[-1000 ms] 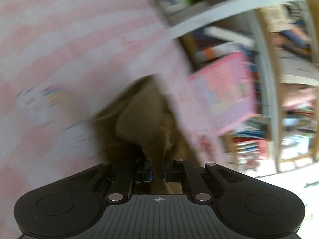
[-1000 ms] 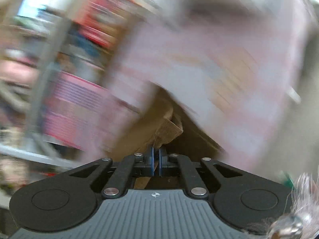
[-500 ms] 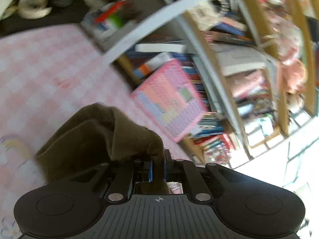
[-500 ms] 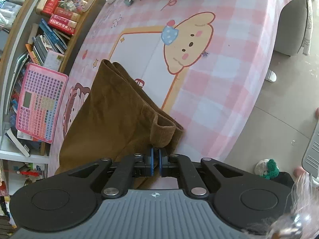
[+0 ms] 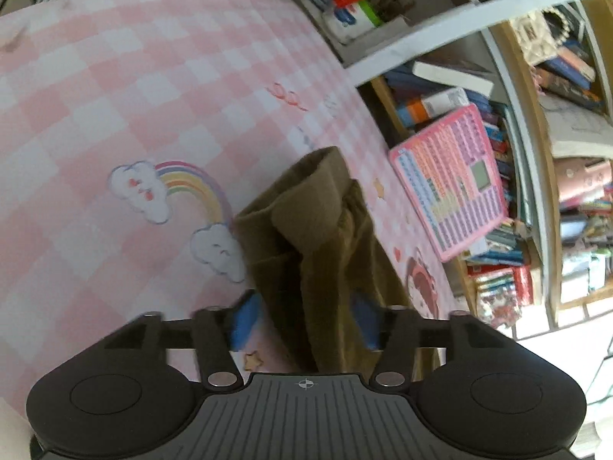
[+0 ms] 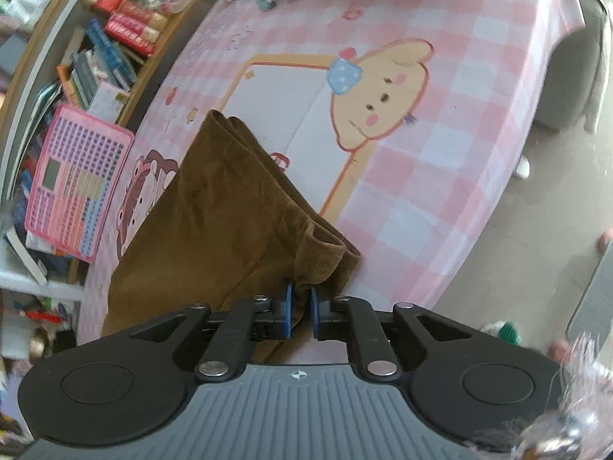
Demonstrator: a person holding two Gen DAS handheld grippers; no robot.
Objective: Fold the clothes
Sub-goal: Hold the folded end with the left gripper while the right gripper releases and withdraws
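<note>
A brown corduroy garment (image 6: 214, 207) lies folded lengthwise on the pink checked tablecloth (image 6: 479, 88). In the left wrist view the garment (image 5: 318, 237) lies between the jaws of my left gripper (image 5: 304, 324), which stand wide apart with the blue pads (image 5: 245, 322) clear of the cloth. My right gripper (image 6: 299, 312) has its jaws slightly parted, with the garment's near hem corner (image 6: 325, 260) still between the blue pads.
A bookshelf (image 5: 536, 153) full of books stands along the table's far side, with a pink toy keyboard (image 5: 452, 180) leaning on it; the keyboard also shows in the right wrist view (image 6: 76, 176). The table edge drops to the floor (image 6: 536, 230) on the right.
The garment has been laid flat on the table. My left gripper has opened wide and let go of the cloth. My right gripper's jaws have parted slightly.
</note>
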